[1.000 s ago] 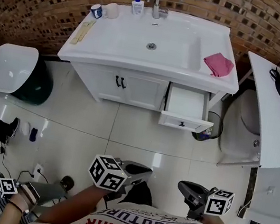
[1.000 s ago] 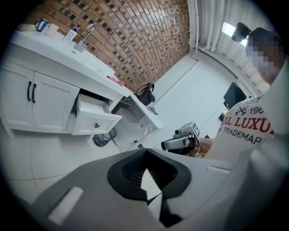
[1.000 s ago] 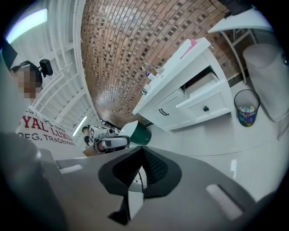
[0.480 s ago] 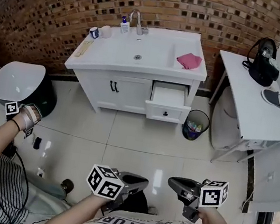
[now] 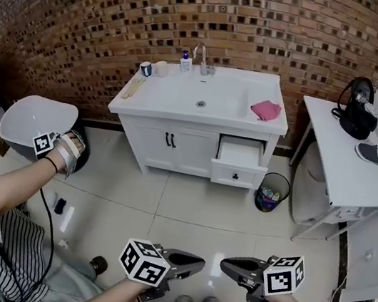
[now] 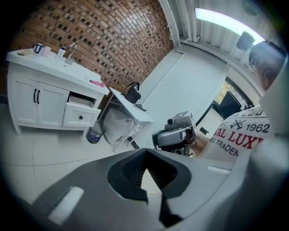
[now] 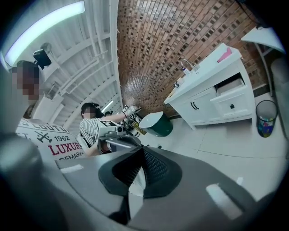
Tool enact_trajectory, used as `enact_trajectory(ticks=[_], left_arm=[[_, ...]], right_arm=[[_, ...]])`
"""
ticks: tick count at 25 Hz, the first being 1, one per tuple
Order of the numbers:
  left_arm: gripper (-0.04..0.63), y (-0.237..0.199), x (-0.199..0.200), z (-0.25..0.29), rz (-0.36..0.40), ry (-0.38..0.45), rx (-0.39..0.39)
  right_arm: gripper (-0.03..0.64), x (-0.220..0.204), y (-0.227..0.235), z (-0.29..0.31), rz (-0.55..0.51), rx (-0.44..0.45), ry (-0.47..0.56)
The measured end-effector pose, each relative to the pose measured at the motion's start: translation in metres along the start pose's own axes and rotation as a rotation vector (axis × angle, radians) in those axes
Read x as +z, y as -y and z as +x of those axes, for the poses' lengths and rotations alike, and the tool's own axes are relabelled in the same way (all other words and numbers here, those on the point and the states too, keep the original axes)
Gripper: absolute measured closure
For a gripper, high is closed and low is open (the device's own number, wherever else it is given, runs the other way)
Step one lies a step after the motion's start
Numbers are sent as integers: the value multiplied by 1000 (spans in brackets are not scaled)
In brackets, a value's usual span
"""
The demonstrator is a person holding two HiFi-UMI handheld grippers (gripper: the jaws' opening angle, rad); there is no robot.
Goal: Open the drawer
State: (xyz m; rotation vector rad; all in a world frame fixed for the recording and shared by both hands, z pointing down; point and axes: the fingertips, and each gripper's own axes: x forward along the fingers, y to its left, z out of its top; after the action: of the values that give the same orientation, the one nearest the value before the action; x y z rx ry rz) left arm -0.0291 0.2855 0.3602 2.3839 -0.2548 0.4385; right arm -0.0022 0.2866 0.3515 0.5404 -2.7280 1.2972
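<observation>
The white vanity stands against the brick wall, far ahead of me. Its right-hand drawer with a small black knob is pulled partly out, showing a pale inside. The drawer also shows in the left gripper view and the right gripper view. Both grippers hang close to my body at the bottom of the head view, tips turned toward each other, far from the drawer. My left gripper is shut and empty. My right gripper is shut and empty too.
A pink cloth lies on the sink top beside the faucet. A small waste bin stands right of the vanity, then a white side table carrying a black machine. A seated person's arm and a green tub are at left.
The head view has pulled back and lifted, so the vanity looks smaller and farther. Both grippers rose and drew nearer each other. The seated person's arm came into view at left.
</observation>
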Motion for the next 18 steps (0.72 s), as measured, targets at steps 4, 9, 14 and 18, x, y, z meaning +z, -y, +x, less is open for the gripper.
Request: enact_trajectory(ticks=[4,9,14,18], left_arm=[[612,5,-4,-19,16,-19,-14],[612,2,-5,-42,48,-60,-5],[612,1,-5,-50,75,-55,-10],[612,-1,-6,-54,82,-63,-16]], right_arm=[[611,3,-13,18,5,-13,28],[611,14,-24,37,-9,-46,49],[611,11,-28,44,-40,-65,42],[611,10,-28,49,-32,-77,47]])
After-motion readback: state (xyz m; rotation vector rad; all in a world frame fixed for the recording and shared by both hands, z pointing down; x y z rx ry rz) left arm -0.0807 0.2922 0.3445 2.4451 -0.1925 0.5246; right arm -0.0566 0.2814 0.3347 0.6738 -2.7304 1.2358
